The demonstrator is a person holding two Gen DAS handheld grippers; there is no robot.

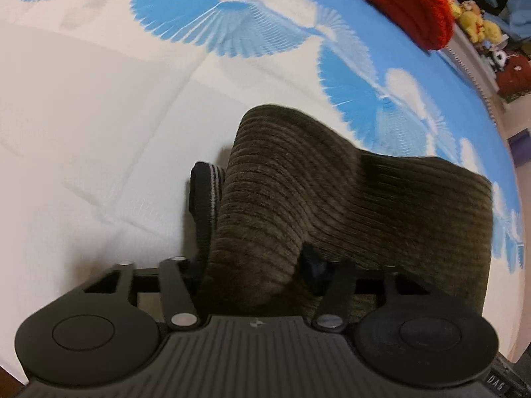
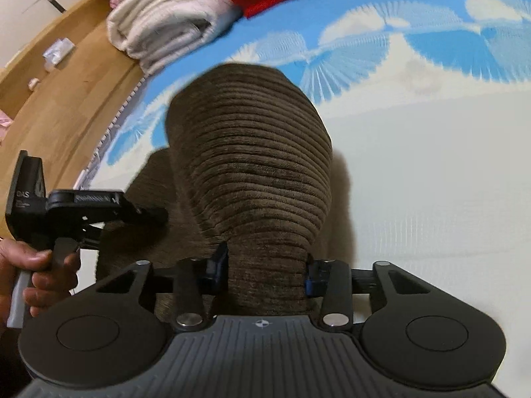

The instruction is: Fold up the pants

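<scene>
Clearly both the left gripper point(image 1: 255, 258) and right gripper point(image 2: 267, 270) were clamped on the brown ribbed corduroy pants point(image 2: 249, 172), bunched on the blue-and-white fan-patterned bedspread point(image 2: 431, 165), where thick cloth might slip from uneven bites, spoiling the fold.

The pants point(image 1: 298, 199) are dark olive-brown corduroy with broad ribs, bunched into a rounded hump that rises off the white and blue bedcover. In the right wrist view the pants point(image 2: 249, 165) narrow toward the near edge into a gathered neck. In the left wrist view a black striped band shows at their left edge, and a flatter fold spreads right.
</scene>
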